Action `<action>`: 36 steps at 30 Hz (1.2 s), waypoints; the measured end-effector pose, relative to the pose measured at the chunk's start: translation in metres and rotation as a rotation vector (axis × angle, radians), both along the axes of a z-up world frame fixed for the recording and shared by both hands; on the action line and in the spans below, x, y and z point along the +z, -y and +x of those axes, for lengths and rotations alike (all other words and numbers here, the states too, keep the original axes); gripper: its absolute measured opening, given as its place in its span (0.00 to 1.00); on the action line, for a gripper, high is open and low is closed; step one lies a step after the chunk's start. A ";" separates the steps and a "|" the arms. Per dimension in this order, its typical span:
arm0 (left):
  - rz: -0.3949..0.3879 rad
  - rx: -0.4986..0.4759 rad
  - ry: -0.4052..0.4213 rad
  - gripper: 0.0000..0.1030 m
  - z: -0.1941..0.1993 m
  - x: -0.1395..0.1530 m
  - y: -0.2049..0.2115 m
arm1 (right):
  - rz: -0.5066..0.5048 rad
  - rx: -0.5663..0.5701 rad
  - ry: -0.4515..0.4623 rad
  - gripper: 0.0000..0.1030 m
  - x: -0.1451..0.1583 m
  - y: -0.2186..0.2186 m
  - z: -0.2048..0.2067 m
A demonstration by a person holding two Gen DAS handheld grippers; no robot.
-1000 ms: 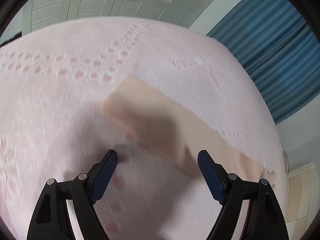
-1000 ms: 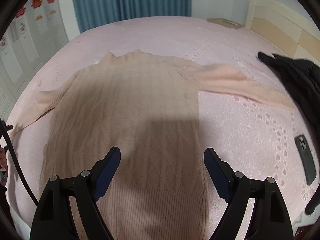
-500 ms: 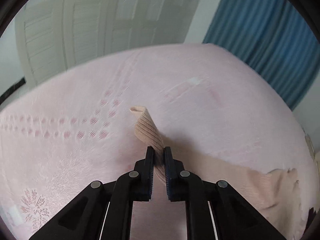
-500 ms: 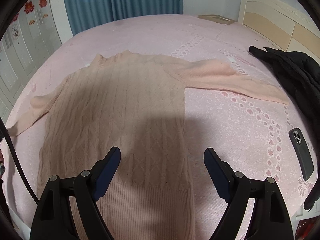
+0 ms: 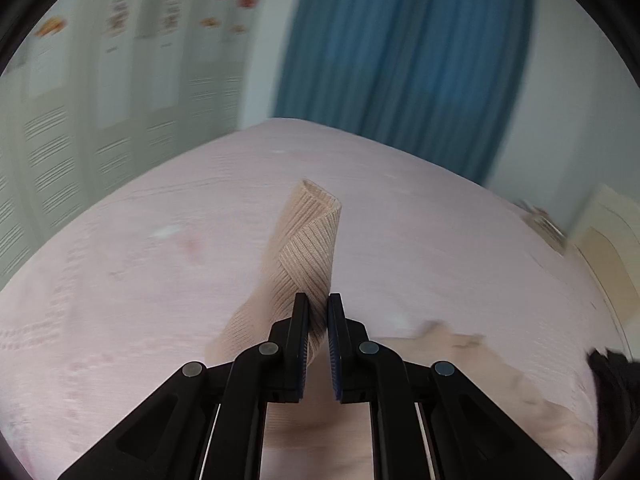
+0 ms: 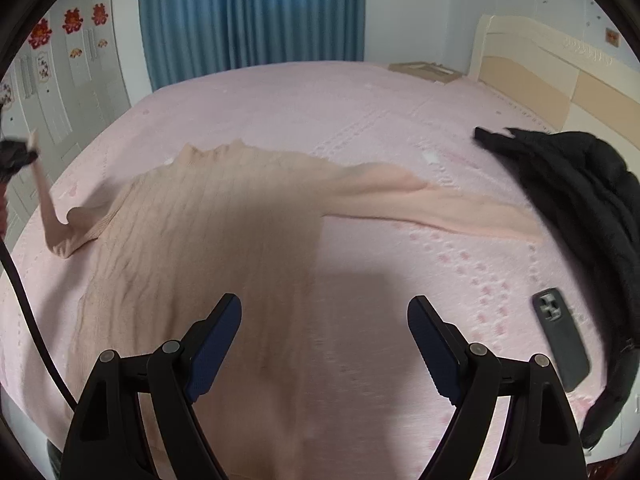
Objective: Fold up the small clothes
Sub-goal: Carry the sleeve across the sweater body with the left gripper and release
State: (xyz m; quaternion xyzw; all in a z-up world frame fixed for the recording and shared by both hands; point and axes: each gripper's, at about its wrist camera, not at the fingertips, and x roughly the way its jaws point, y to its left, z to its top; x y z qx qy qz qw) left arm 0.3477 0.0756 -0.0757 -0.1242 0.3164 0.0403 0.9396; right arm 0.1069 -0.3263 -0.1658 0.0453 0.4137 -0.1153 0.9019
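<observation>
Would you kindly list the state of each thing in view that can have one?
Sweater: spread flat on the bed, unfolded.
Left sleeve: lifted off the bed.
Right sleeve: lying stretched out flat.
Left gripper: shut on the left sleeve.
Right gripper: open, empty.
Black garment: crumpled.
Phone: face down.

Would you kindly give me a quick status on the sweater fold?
Left hand-held gripper shut on sleeve cuff, lifted off bed. Right hand-held gripper open, empty, over sweater. Black jacket and phone lie to the side.
</observation>
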 end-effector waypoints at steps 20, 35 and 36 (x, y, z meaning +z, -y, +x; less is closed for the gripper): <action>-0.113 -0.503 -0.339 0.28 -0.008 -0.123 0.291 | 0.129 -0.159 -0.049 0.82 -0.047 0.089 -0.026; 0.131 -0.177 -0.324 0.70 -0.012 -0.139 0.060 | 0.141 0.004 -0.037 0.82 -0.072 0.049 0.075; 0.147 -0.160 -0.329 0.70 -0.016 -0.142 0.047 | 0.143 0.010 -0.029 0.78 -0.073 0.047 0.085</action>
